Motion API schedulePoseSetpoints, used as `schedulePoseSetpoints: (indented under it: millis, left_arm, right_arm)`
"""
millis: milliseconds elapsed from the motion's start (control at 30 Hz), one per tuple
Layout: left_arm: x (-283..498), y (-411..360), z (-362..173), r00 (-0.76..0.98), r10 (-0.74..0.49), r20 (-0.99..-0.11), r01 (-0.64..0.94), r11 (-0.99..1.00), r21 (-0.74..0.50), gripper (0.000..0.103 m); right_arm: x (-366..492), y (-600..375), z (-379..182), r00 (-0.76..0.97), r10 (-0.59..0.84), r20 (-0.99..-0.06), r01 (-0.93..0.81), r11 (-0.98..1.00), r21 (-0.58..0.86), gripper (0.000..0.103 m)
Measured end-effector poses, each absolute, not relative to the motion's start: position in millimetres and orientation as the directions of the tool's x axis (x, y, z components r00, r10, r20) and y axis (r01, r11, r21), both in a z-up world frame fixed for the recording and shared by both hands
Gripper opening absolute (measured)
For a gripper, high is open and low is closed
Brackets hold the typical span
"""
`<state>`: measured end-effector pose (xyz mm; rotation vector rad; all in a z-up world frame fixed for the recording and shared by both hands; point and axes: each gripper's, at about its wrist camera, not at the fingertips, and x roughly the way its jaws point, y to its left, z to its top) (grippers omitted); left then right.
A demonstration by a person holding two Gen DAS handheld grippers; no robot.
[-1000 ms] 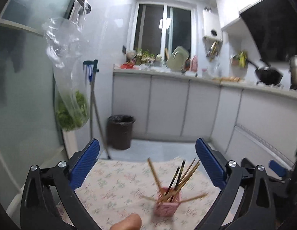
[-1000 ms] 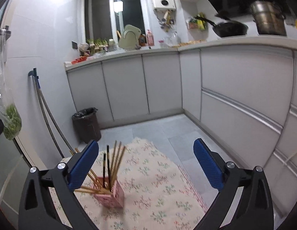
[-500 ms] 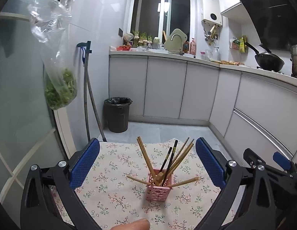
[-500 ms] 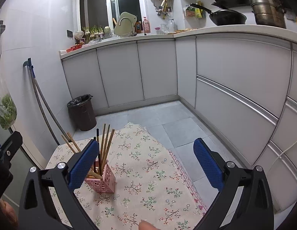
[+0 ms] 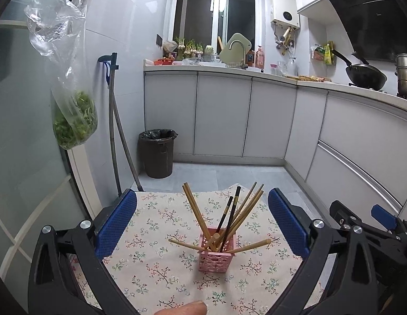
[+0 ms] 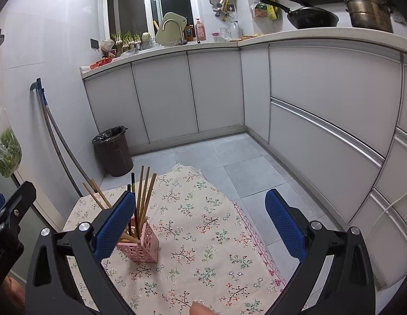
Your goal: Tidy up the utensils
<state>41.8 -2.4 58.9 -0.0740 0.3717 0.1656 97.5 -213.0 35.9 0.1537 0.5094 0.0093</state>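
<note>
We hold the left gripper [image 5: 202, 223] above the floral tablecloth [image 5: 156, 239], jaws spread wide and empty, with the pink holder [image 5: 216, 258] between them at 6 o'clock of centre. It now sits nearer and sharper than half a second ago. The chopsticks [image 5: 229, 220] fan out of it, two lying flat across its rim. The right gripper [image 6: 203, 220] is likewise agape, gripping nothing; the holder lies by its left finger [image 6: 112, 225], at 8 o'clock, closer than before.

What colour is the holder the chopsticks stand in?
Pink, with a perforated lattice pattern; the holder shows best in the left wrist view, where nothing covers it.
</note>
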Motion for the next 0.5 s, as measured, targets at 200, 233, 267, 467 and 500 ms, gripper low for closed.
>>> schedulePoseSetpoints:
  millis: [200, 233, 267, 467, 500]
  left_arm:
    - [42.4, -3.1, 57.2, 0.918, 0.149, -0.368, -0.176, 0.984, -0.039, 0.096]
    - [42.8, -3.3, 56.4, 0.917, 0.15, -0.37, -0.176, 0.984, -0.039, 0.096]
    - [43.1, -3.2, 55.5, 0.916, 0.151, -0.371, -0.177, 0.983, -0.039, 0.096]
    - [43.1, -3.7, 54.5, 0.916, 0.155, -0.371, -0.181, 0.983, -0.035, 0.096]
    - [43.0, -3.8, 54.1, 0.916, 0.156, -0.371, -0.181, 0.983, -0.035, 0.096]
  right_arm:
    - [98.2, -213.3, 35.6, 0.872, 0.056, -0.486, 0.025, 0.987, 0.159, 0.096]
    - [98.2, -214.0, 35.4, 0.872, 0.058, -0.487, 0.025, 0.986, 0.162, 0.096]
    - [98.2, -214.2, 34.9, 0.871, 0.059, -0.488, 0.024, 0.986, 0.163, 0.096]
    - [97.1, -213.4, 34.9, 0.872, 0.063, -0.485, 0.019, 0.986, 0.164, 0.096]
    - [96.4, -212.8, 35.8, 0.873, 0.064, -0.484, 0.019, 0.986, 0.164, 0.096]
